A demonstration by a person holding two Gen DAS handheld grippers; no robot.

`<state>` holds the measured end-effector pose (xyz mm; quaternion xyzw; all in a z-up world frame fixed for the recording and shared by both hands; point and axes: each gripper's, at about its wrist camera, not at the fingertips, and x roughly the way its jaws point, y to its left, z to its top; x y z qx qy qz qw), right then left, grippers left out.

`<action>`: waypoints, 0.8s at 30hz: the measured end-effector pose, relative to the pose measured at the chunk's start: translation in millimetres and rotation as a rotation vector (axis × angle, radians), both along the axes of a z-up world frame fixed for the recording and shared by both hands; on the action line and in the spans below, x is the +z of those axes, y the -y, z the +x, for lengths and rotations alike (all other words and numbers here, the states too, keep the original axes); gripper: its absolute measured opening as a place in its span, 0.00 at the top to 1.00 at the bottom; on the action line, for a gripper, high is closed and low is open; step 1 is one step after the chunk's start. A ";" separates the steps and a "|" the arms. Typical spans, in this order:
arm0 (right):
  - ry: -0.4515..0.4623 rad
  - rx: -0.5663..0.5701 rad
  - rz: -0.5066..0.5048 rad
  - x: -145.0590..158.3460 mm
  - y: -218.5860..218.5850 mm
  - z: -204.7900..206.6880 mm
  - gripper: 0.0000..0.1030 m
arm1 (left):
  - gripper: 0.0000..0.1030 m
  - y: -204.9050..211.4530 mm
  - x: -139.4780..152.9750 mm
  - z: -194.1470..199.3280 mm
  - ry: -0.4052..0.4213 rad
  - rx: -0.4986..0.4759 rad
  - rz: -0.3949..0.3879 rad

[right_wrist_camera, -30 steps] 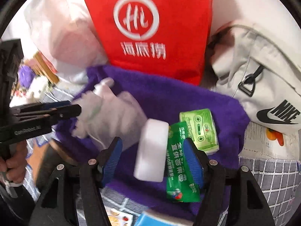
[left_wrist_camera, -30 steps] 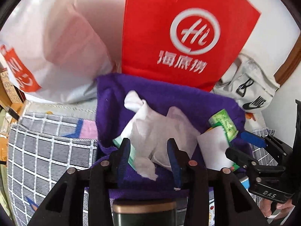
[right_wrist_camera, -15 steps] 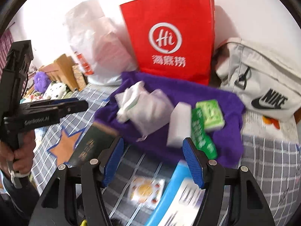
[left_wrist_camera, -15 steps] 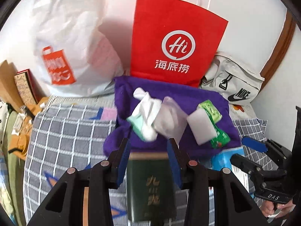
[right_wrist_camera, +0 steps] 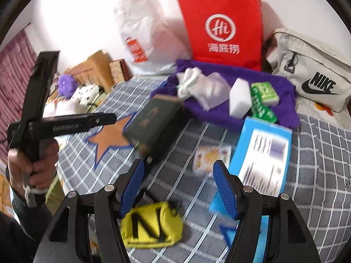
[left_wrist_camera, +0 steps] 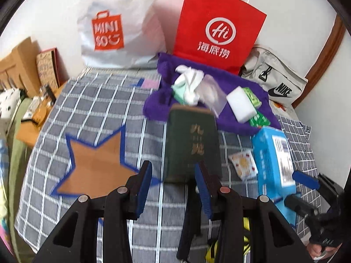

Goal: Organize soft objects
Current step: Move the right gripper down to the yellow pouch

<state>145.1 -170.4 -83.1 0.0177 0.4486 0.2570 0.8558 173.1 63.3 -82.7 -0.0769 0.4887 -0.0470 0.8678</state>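
1. Jaws: left gripper [left_wrist_camera: 173, 182] part-open, empty; right gripper [right_wrist_camera: 178, 180] wide apart, empty.
2. Yellow pouch [right_wrist_camera: 151, 226] lies on the checked bedspread [left_wrist_camera: 92, 100], just below my right jaws; others sit on the purple towel [right_wrist_camera: 283, 96].
3. I'd straddle it squarely, then close gently.

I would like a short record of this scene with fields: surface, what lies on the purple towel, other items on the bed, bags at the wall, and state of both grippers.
surface: grey checked bedsheet with an orange star
on purple towel: crumpled white tissue, white sponge, green packets
other items: dark green book, blue box, yellow pouch
bags: white Miniso bag, red paper bag, grey Nike bag
left gripper: open, empty
right gripper: open, empty
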 end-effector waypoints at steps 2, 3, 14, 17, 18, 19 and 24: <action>-0.012 0.015 -0.002 -8.6 -1.8 -14.3 0.37 | 0.63 -0.1 -6.7 -11.6 -0.006 0.002 -0.007; -0.014 0.015 -0.006 -13.7 -2.1 -19.7 0.39 | 0.63 0.4 -9.5 -15.1 -0.007 0.000 -0.009; -0.067 0.043 -0.059 -73.1 -15.9 -41.2 0.58 | 0.62 5.4 -45.6 -55.4 -0.044 -0.039 -0.003; -0.066 0.033 -0.111 -84.3 -23.9 -37.1 0.60 | 0.62 5.9 -53.6 -59.8 -0.048 -0.043 -0.002; -0.074 0.033 -0.111 -88.6 -24.9 -36.4 0.65 | 0.62 7.2 -57.2 -61.2 -0.053 -0.043 -0.003; -0.064 0.030 -0.102 -89.4 -24.1 -37.5 0.65 | 0.62 8.6 -59.4 -61.8 -0.053 -0.048 -0.005; -0.025 0.014 -0.091 -81.3 -7.7 -55.0 0.70 | 0.62 29.5 -65.0 -60.5 -0.031 -0.116 0.017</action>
